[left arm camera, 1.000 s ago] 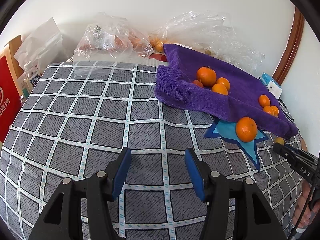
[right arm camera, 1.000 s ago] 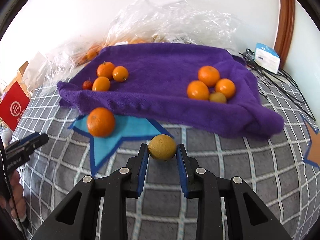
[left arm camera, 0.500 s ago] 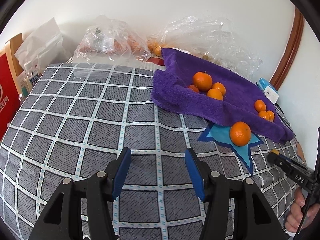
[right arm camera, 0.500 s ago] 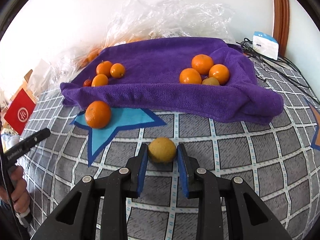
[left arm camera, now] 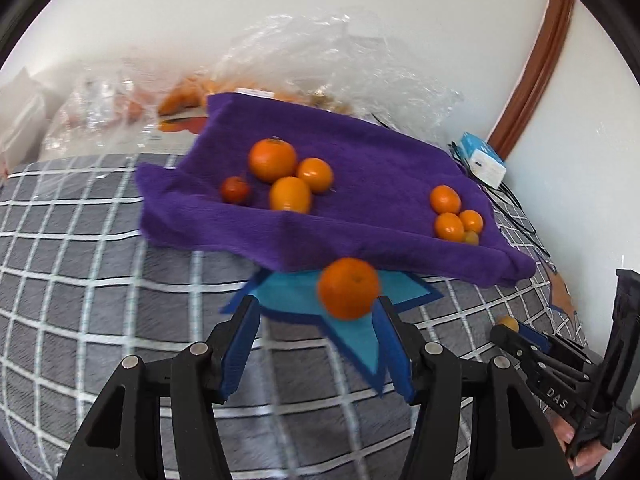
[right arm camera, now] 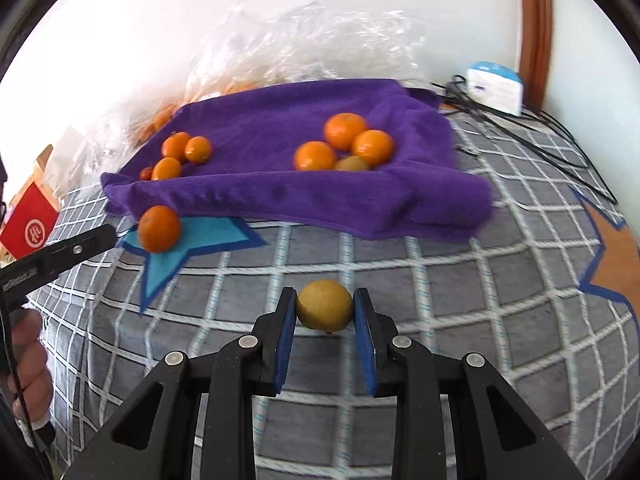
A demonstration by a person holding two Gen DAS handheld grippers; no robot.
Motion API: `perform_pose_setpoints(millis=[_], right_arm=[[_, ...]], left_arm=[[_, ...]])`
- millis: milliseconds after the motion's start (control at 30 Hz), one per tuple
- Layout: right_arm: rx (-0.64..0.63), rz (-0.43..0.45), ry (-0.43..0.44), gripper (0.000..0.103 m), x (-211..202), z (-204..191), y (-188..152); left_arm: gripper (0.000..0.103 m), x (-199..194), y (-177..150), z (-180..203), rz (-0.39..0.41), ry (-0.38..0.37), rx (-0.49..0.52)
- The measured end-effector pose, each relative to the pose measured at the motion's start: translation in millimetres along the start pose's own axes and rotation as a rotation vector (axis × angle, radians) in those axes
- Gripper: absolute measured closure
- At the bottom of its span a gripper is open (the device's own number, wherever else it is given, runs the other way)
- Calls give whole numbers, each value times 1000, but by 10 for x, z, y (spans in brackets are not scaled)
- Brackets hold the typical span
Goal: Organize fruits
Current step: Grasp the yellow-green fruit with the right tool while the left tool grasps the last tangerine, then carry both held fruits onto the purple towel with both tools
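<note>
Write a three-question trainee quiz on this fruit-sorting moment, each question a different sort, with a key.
1. True or false: the right hand-held gripper is shut on the yellow-brown fruit.
2. Multiple choice: the lone orange off the purple towel lies on A) the blue star patch, B) the white box, C) the plastic bags.
3. Fill in: the left hand-held gripper has ____ between its pads.

Key:
1. True.
2. A.
3. Nothing; its jaws are opening, and the orange sits just beyond its right fingertip.
</note>
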State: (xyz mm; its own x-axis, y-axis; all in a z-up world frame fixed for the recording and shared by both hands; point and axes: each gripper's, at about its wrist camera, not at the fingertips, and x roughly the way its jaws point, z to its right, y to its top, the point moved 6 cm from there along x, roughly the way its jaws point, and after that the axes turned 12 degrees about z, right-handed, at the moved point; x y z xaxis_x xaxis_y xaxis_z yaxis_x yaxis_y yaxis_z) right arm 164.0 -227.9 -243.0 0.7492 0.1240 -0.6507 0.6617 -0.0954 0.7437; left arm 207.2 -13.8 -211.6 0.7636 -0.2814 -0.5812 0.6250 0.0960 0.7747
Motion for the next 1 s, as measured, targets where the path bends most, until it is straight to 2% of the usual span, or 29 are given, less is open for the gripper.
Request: perform_pose_setpoints(millis=[167,267,567,600,633,733,867,1000], right_arm=[[24,7,-22,74,-122,208,-5],[37,16,-22,74,-166,252,-2],[36,1,-7,74,-136,180,-35],[35,-2,-4,74,-132,163,-32],[35,-3,1,74,-127,143,-25],[24,-2,-1,74,-115,83,8],[18,-1,4,74,-131,-7,59],[-2,17,-1,74,-191,-70,144]], left_arm=[[44,186,-43,232,-29,15,52],[43,291,-54,273,-42,49,70],[43,469,-50,313,-55,106,79],[49,483,-54,328,-60,124,95],[64,482,-54,336,-57,133,108],[64,474,-40,329,-59,132,115],[64,353,-9,259,-56,102,45],[64,161,69,171,-30,116,48]])
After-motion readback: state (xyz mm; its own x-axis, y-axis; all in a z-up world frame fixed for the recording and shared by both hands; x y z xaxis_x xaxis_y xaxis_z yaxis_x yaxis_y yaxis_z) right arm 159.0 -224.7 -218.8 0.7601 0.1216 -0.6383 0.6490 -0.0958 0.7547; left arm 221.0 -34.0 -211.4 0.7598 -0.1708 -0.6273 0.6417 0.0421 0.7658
